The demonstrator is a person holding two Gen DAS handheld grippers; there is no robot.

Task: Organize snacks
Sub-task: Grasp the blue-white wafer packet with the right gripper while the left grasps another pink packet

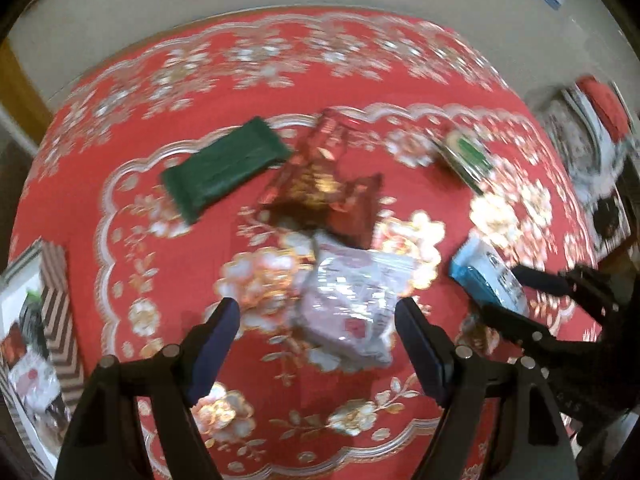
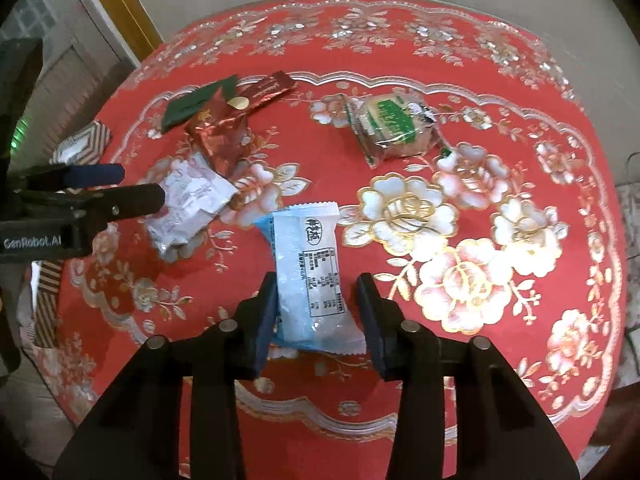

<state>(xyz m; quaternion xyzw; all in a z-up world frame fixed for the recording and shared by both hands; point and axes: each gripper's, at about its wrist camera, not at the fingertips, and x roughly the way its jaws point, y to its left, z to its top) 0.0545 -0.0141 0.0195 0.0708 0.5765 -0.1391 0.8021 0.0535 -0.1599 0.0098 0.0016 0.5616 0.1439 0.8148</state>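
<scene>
Several snack packets lie on a red flowered tablecloth (image 2: 400,400). My left gripper (image 1: 318,322) is open, its jaws on either side of a pale pink-white packet (image 1: 352,300), which also shows in the right wrist view (image 2: 188,204). My right gripper (image 2: 316,304) is open around a blue-white packet (image 2: 308,272), also seen in the left wrist view (image 1: 486,276). A green bar (image 1: 224,166), a red-brown foil packet (image 1: 320,184) and a clear packet with a green label (image 2: 390,126) lie farther back.
A box with a brown-white chevron rim (image 1: 56,312) stands at the table's left edge, with packets inside. The same box shows in the right wrist view (image 2: 82,144). The left gripper shows in the right wrist view (image 2: 140,188), the right gripper in the left wrist view (image 1: 516,292).
</scene>
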